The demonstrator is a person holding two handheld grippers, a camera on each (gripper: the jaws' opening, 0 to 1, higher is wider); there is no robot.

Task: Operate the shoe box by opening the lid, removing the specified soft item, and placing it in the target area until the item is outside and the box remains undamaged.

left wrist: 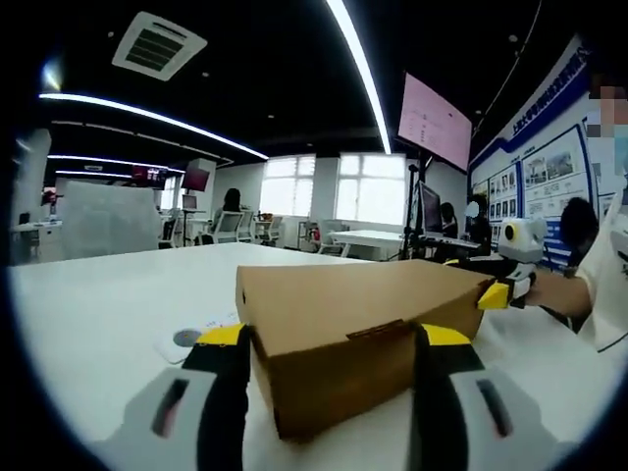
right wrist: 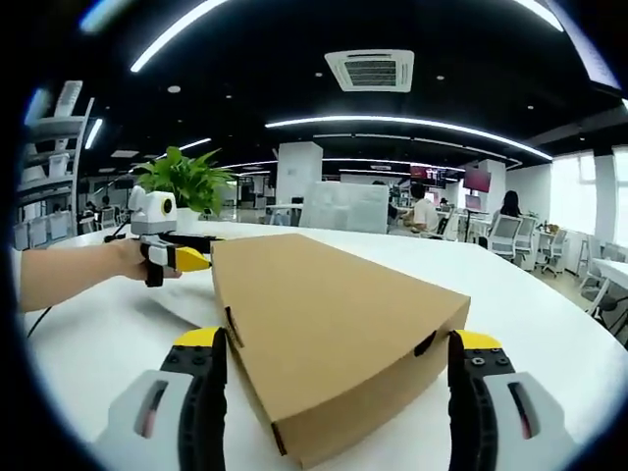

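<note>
**Closed shoe box on the counter, a gripper at each end**

The shoe box [left wrist: 358, 329], plain brown cardboard, lies flat on the white counter [left wrist: 108, 314] with its lid down. In the left gripper view one end of the box sits between that gripper's own two jaws; the left gripper [left wrist: 336, 339] has its jaws spread wide, one yellow-tipped jaw on each side of the box end, close to the cardboard, though whether they touch it cannot be told. A small tab shows at the lid's edge on this end.

In the right gripper view the opposite end of the shoe box [right wrist: 334, 334] lies between the right gripper's [right wrist: 339, 348] jaws, which also stand wide, one at each corner of the box end. Small dark notches show on both sides of the box near the jaws.

Each gripper also appears in the other's view: at the far end of the box in the left gripper view a yellow-tipped jaw touches or nearly touches the box's far corner, held by a hand [left wrist: 559, 292]; in the right gripper view the other gripper's yellow tips sit at the far corner of the box, with a hand [right wrist: 132, 257] around it.

Just beside the box, a round grey mark [left wrist: 186, 338] shows on the counter. Beyond the box stand a potted green plant [right wrist: 184, 180], office chairs [right wrist: 505, 235], a wall screen [left wrist: 434, 122], and seated people by bright windows [left wrist: 371, 188].
</note>
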